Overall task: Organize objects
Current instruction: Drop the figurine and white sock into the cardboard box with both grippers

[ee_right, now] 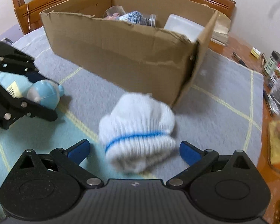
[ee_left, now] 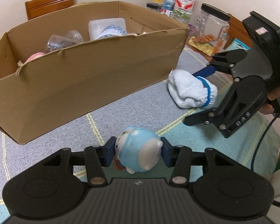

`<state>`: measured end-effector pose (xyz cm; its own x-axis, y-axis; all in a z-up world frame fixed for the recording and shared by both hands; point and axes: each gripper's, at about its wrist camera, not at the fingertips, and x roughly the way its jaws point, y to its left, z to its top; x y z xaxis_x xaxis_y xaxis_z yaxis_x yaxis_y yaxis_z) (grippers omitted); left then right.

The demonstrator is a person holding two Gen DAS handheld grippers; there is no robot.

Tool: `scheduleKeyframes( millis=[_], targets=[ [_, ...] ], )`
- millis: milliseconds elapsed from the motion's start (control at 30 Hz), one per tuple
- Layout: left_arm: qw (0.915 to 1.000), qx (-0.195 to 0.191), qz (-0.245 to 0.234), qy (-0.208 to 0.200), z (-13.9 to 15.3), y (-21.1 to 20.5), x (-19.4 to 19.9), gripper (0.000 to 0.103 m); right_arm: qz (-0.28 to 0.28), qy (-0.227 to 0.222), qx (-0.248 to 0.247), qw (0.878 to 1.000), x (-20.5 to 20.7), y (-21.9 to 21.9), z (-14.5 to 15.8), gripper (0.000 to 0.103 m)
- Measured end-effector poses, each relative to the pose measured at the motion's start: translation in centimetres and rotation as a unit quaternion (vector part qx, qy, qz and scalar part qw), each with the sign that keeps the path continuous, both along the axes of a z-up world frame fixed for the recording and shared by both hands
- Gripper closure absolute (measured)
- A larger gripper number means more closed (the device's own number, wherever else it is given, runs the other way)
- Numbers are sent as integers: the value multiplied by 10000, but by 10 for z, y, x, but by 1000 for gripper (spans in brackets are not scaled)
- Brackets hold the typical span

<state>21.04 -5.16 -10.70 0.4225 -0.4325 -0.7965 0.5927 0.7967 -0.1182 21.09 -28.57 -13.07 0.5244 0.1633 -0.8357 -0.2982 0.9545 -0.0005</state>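
Note:
A small blue and white animal toy (ee_left: 138, 146) sits on the grey-blue tablecloth, and my left gripper (ee_left: 138, 149) is shut on it, a blue pad pressed to each side. The left gripper (ee_right: 41, 95) and the toy (ee_right: 44, 91) also show at the left of the right wrist view. A rolled white sock with a blue stripe (ee_right: 138, 123) lies in front of the cardboard box (ee_right: 130, 52). My right gripper (ee_right: 134, 149) stands open around the sock, with a gap at each pad. The left wrist view shows the sock (ee_left: 188, 89), the right gripper (ee_left: 197, 97) and the box (ee_left: 84, 71).
The box holds a clear plastic cup (ee_left: 63, 41), a white container (ee_left: 106, 26) and a blue knit item (ee_right: 134, 16). A water bottle (ee_left: 184, 1), a clear jar (ee_left: 211, 26) and snack packets (ee_left: 201, 44) crowd the table's right side. Wooden chairs (ee_left: 50, 1) stand behind.

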Motion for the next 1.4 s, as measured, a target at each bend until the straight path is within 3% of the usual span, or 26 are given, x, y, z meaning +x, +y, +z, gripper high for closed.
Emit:
scheduleKeyframes(
  millis=[267,500,767,1033,1400],
  targets=[
    [10000,28,-38,41,1,-2,2,54,-11,114,-43,9999,14,7,2,0],
    [9999,47,37,148,7,-2,5,54,-133,106,-146,9997,10,8,12,24],
    [10000,43,4,80,40,-1,2,54,-188,236,-178,9994,7,10,27,27],
    [9997,64,128,-186,88,8,9,54,282,82,-91,9995,-9,19,83,27],
    [9933,186,697,-904,134,34,64,54,229,-594,297,9975,18,25,150,27]
  ],
)
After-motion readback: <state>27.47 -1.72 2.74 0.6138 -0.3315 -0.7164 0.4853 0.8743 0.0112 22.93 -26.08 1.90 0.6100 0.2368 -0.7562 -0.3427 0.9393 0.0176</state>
